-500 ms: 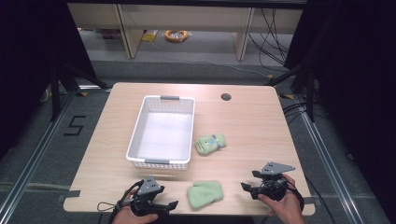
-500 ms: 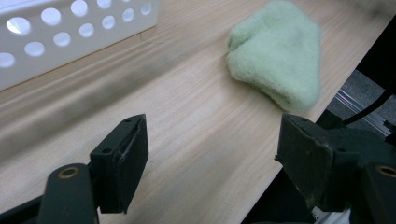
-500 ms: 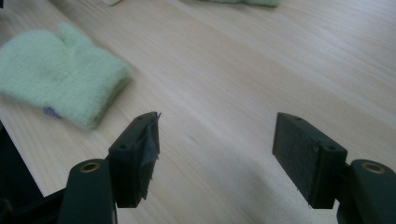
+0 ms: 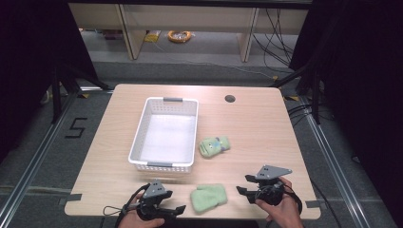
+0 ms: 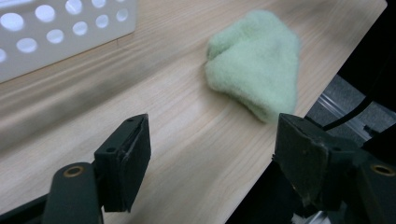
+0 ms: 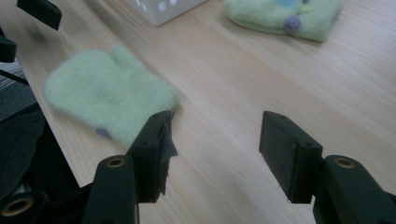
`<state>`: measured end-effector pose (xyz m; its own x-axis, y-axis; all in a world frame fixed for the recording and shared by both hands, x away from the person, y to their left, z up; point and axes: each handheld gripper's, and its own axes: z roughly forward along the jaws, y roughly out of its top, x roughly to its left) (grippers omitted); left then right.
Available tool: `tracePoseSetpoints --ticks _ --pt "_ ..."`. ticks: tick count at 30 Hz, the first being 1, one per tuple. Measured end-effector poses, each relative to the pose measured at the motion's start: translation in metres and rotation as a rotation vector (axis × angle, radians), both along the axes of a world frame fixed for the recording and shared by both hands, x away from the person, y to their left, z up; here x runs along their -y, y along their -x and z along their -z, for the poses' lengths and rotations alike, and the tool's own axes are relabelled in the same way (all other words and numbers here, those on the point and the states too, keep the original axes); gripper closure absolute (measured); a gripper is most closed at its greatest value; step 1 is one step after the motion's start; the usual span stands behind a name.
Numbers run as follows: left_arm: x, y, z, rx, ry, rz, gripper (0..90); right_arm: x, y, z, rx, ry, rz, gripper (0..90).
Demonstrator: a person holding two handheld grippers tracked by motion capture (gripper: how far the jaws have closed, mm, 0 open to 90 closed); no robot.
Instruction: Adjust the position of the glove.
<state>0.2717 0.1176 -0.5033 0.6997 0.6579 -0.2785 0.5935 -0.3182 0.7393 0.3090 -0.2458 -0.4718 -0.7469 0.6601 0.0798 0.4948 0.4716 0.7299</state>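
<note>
Since half a second ago little has shifted: both grippers have stayed at the near edge of the table (image 4: pixel 266 118), and the two mittens and the basket lie where they lay.

Going left to right in the high view, the left gripper (image 4: pixel 177 209) sits at about 7 o'clock on the tabletop, pointing toward 3 o'clock at the plain green mitten (image 4: pixel 208 197). In the left gripper view its jaws stand wide apart and grip nothing, with that mitten (image 5: pixel 256 63) lying ahead of them near the table's edge. The white perforated basket (image 4: pixel 141 129) stands empty at about 10 o'clock from the mitten. At about 1 o'clock from the plain mitten lies the decorated green mitten (image 4: pixel 214 146), just beside the basket's right wall but apart from it.

The right gripper (image 4: pixel 243 184) is at about 5 o'clock, aimed toward 9 o'clock. In the right gripper view its jaws are also spread wide and empty, the plain mitten (image 6: pixel 108 92) lying just past one jaw, apparently not touched.

The plain mitten looks fleecy, light and limp; it should fold and sag rather than slip, and nothing about it is fragile. I judge that a pinch across the cuff or the flat palm, pressing down into the pile, would hold it best.
</note>
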Motion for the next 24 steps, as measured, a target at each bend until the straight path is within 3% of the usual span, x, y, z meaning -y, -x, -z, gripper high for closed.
tracePoseSetpoints --ticks 2,3,4,5,11,12,14,15,20,22,24 --pt "0.002 -0.001 -0.002 -0.003 0.000 0.022 28.7 -0.006 0.000 -0.001 -0.003 0.000 -0.016 47.0" --pt "0.005 -0.001 -0.001 -0.002 0.025 -0.003 29.1 -0.009 -0.001 -0.001 0.016 0.003 -0.025 47.3" --pt "0.005 -0.002 -0.003 -0.006 0.006 0.027 29.8 -0.013 -0.001 -0.002 0.003 0.000 -0.027 47.7" --pt "0.008 -0.002 -0.002 -0.003 0.028 0.016 30.9 -0.015 -0.002 -0.003 0.004 0.000 -0.041 48.3" --pt "0.024 -0.002 -0.004 -0.010 0.038 0.040 36.0 -0.032 -0.007 -0.004 0.003 0.007 -0.086 54.8" --pt "0.026 -0.003 -0.005 0.003 0.018 0.065 37.5 -0.035 -0.009 -0.004 0.000 0.015 -0.097 55.1" --pt "0.031 -0.004 -0.007 -0.015 0.016 0.068 39.1 -0.042 -0.011 -0.004 -0.004 0.031 -0.115 56.2" --pt "0.034 -0.005 -0.006 0.004 0.016 0.061 40.8 -0.046 -0.012 -0.003 -0.008 0.034 -0.120 56.3" --pt "0.044 -0.008 -0.004 0.010 -0.005 0.082 43.9 -0.059 -0.017 0.003 -0.018 0.051 -0.143 57.6" --pt "0.048 -0.011 -0.002 0.020 -0.031 0.086 44.8 -0.063 -0.021 0.008 -0.063 0.077 -0.146 58.6" --pt "0.049 -0.012 -0.002 0.023 -0.045 0.082 44.7 -0.065 -0.023 0.011 -0.060 0.075 -0.151 59.0"
